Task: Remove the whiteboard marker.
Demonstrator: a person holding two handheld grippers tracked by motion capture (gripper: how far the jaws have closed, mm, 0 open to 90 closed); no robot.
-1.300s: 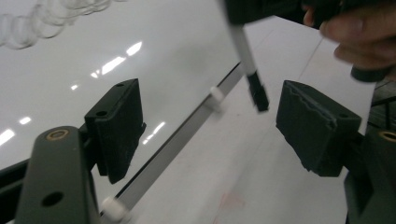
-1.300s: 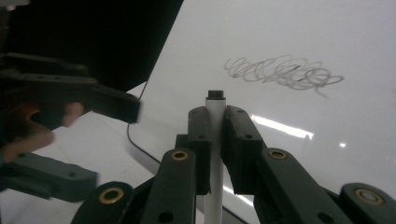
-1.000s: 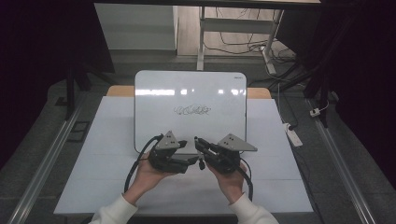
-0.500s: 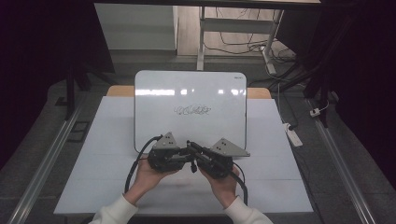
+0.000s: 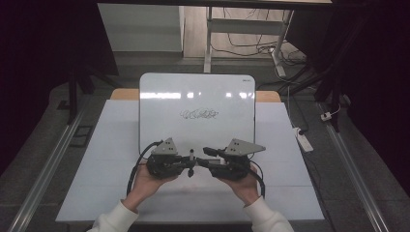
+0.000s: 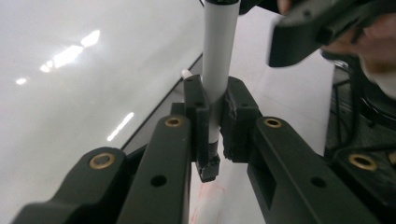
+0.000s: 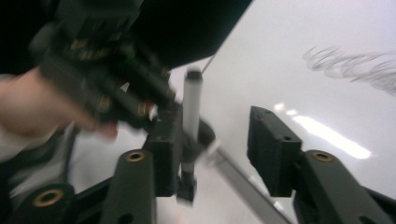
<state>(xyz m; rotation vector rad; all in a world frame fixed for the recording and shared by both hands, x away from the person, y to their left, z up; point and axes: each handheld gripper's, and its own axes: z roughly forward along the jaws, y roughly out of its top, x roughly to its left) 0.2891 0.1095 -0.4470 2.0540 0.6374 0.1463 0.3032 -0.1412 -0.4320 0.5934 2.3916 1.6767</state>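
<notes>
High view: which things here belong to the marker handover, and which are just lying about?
In the job:
- marker, clamped upright in the left gripper
- right gripper, jaws just opened, off the marker
- whiteboard bearing a scribble

Lying about:
- power strip on the floor
- floor cables

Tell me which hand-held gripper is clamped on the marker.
The left hand-held gripper: its pads pinch the white marker. The right hand-held gripper stands open.

We find the pale grey surface (image 5: 96, 145) bare on both sides of our hands, while the glossy white rectangular whiteboard (image 5: 159, 96) with its black scribble (image 5: 199, 114) lies just ahead and the thin white marker (image 5: 192, 155) stands between our left claw (image 5: 189, 165) and right claw (image 5: 205, 157).
</notes>
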